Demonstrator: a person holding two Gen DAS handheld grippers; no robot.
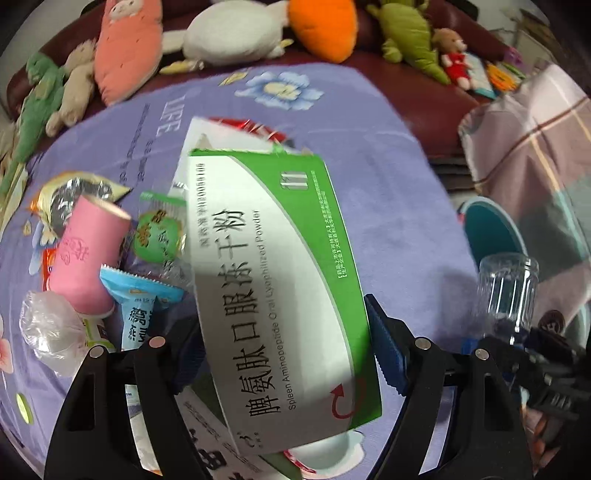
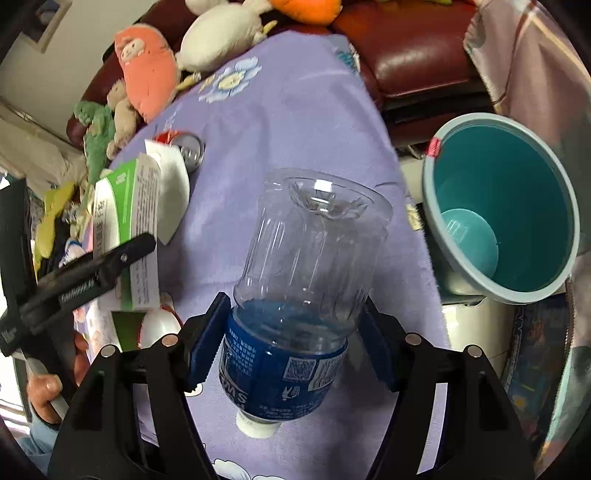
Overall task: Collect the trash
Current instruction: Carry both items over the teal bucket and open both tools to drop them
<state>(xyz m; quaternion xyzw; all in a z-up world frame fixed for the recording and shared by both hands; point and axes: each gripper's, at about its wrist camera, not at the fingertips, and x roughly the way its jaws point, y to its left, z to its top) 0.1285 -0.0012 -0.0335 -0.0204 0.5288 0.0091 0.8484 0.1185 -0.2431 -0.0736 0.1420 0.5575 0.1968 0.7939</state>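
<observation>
My left gripper [image 1: 284, 350] is shut on a green and white medicine box [image 1: 273, 280] and holds it above the purple cloth [image 1: 388, 184]; the box also shows in the right wrist view [image 2: 125, 221]. My right gripper [image 2: 291, 339] is shut on a clear plastic bottle with a blue label [image 2: 306, 266], base pointing away, white cap toward me. The bottle also shows in the left wrist view [image 1: 506, 288]. A teal trash bin [image 2: 509, 206] stands open to the right of the bottle, beyond the cloth's edge.
Loose trash lies left on the cloth: a pink paper cup [image 1: 88, 254], a green snack wrapper [image 1: 159, 236], a blue wrapper [image 1: 140, 306], a clear plastic bag [image 1: 51, 332], a can [image 2: 188, 147]. Plush toys [image 1: 236, 33] line the dark red sofa [image 2: 424, 62] behind.
</observation>
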